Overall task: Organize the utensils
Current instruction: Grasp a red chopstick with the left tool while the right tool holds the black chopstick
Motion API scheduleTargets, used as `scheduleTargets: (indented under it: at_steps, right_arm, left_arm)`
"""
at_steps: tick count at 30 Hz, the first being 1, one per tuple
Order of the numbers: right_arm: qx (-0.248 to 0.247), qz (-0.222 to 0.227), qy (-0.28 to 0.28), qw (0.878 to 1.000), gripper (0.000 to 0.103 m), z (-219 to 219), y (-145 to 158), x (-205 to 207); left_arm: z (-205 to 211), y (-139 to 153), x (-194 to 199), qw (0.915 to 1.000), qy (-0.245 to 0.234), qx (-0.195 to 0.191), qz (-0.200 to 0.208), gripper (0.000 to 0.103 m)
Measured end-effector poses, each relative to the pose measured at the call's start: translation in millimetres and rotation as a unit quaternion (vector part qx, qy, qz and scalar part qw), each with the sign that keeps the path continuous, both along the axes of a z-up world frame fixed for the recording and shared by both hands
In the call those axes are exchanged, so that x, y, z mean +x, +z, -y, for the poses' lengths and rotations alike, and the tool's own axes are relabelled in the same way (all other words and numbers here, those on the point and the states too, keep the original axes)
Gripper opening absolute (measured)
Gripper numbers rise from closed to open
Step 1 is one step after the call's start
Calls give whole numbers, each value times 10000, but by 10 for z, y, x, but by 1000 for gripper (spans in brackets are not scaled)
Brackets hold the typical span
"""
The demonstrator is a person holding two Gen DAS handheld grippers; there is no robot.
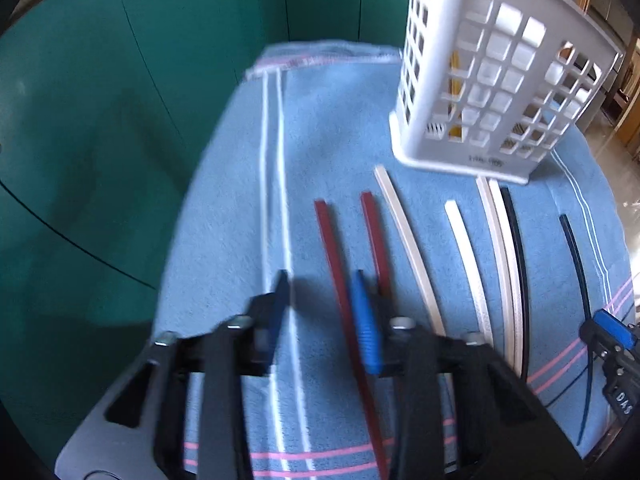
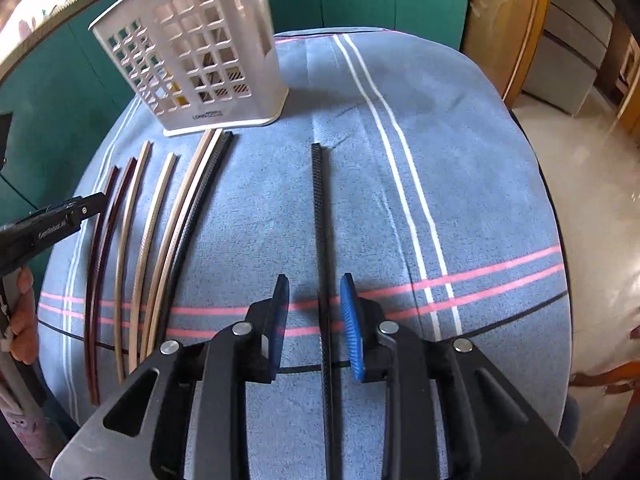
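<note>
Several chopsticks lie side by side on a blue striped towel: two dark red ones, several beige ones and two black ones. A white lattice utensil basket stands upright behind them. My left gripper hangs open just above the towel. The left red chopstick runs between its fingers, close to the blue right pad. My right gripper is open astride the lone black chopstick, with a gap on each side. The basket sits far left in the right wrist view.
Green cabinet doors lie beyond the towel's far and left edges. The right gripper's body shows at the right edge of the left view. The left gripper's body and a hand show at the left edge of the right view. Pale floor lies right.
</note>
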State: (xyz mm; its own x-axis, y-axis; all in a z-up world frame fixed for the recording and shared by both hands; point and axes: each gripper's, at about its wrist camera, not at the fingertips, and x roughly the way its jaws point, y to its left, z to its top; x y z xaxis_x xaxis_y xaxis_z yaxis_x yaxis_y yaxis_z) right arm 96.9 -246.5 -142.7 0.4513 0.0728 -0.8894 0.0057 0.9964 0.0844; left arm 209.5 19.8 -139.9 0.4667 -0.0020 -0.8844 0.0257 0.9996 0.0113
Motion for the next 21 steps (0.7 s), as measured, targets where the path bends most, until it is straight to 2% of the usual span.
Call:
scheduleTargets:
  at_steps: [3, 4, 5, 10, 16, 21]
  right_arm:
    - [-23, 8, 39, 10000, 21, -15, -26, -2]
    - [-32, 9, 68, 10000, 10, -17, -30, -6]
    - [44, 2, 92, 9999, 6, -7, -37, -10]
    - [156, -23, 201, 9997, 6, 1, -51, -57]
    - [276, -160, 372, 9988, 6, 12, -31, -141]
    - [305, -185, 398, 9986, 6, 46, -26, -174]
  left_arm:
    - [35, 5, -38, 9999, -101, 7, 21, 19]
    - [39, 7, -50, 9999, -130, -11, 12, 15]
    - [52, 9, -68, 9998, -196, -20, -7, 12]
    - [111, 19, -135, 9992, -334, -115, -160, 6]
    - [198, 18, -382, 9974, -543, -232, -415, 6]
    - [166, 21, -434, 9971, -537, -274, -456, 7]
